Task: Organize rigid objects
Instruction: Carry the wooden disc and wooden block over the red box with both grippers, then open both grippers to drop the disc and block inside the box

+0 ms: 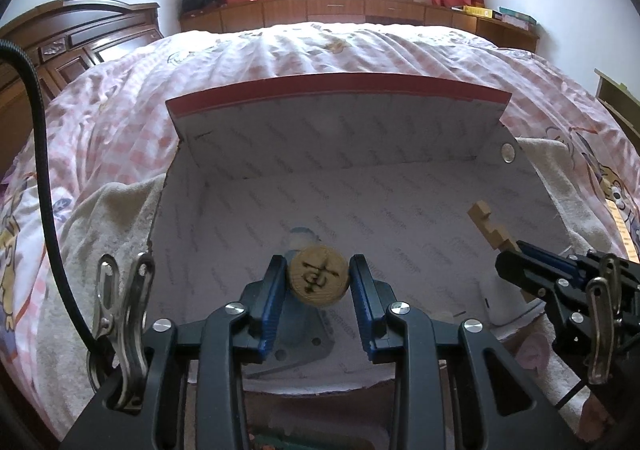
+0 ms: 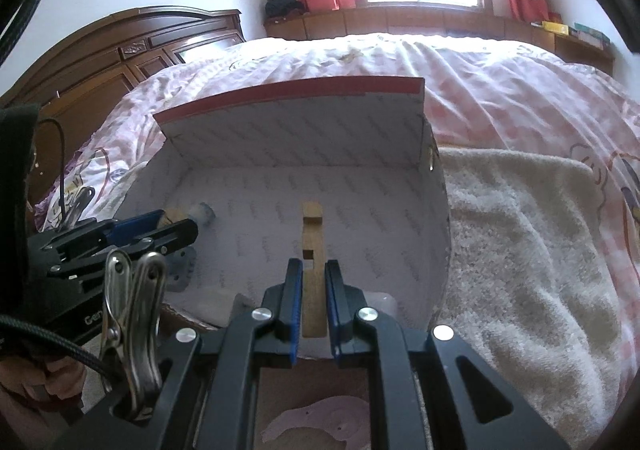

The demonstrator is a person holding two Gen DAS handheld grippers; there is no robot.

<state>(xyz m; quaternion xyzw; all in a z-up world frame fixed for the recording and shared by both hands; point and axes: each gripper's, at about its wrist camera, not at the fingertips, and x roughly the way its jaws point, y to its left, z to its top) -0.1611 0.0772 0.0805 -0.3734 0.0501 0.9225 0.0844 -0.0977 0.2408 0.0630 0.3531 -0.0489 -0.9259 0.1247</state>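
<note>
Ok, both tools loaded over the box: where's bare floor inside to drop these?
Bare: box floor along the back wall, and the right half under the wooden notched stick. Crowded: near-left, around the blue-white item and grey plate beneath the wooden disc.

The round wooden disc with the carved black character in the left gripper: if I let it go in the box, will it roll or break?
The round wooden disc looks stiff and solid, so breakage seems unlikely. Held on edge between the left gripper pads, it could roll across the smooth white cardboard box floor. Probably light.
</note>
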